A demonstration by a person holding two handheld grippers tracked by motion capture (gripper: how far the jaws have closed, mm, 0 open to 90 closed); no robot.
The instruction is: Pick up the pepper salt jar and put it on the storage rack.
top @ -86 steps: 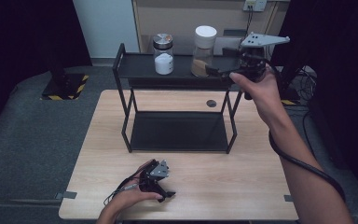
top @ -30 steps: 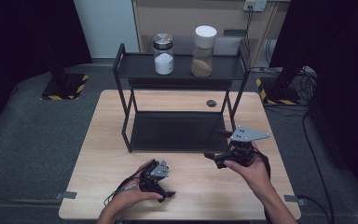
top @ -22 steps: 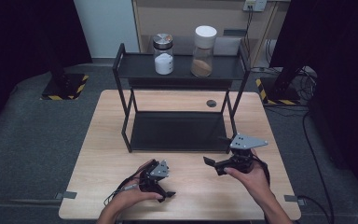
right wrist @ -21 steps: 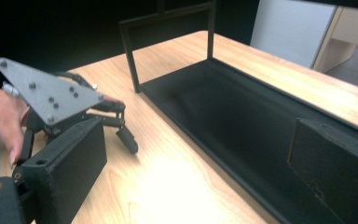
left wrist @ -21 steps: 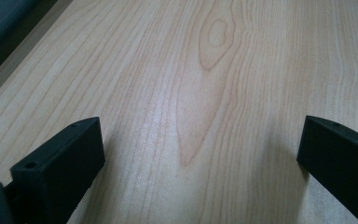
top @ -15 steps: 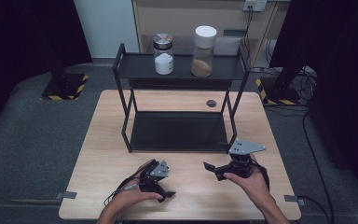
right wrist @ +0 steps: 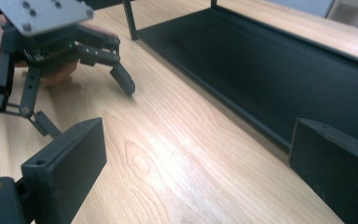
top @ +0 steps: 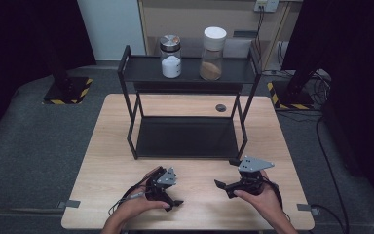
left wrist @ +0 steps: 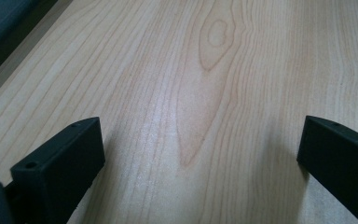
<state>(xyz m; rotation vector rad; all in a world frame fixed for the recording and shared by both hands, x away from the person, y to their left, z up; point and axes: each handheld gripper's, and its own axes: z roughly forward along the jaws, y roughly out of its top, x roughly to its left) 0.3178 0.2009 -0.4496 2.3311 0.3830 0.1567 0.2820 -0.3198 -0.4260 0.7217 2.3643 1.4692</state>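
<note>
My left gripper rests low on the wooden table near its front edge, held by a hand. In the left gripper view its jaws stand wide open over bare wood. My right gripper hovers just above the table at the front right, its grey plate on top, pointing left towards the other gripper. Its jaws are open with nothing between them. The right gripper view also shows the left gripper ahead, open.
A black two-level rack stands mid-table. On its top shelf sit a jar of white powder and a white-lidded jar with brown contents. Its lower shelf lies close beside my right gripper. A small dark disc lies behind the rack.
My right gripper has come away from the top shelf beside the brown jar, down to the table's front right, and kept sinking. The left gripper has stayed put.
</note>
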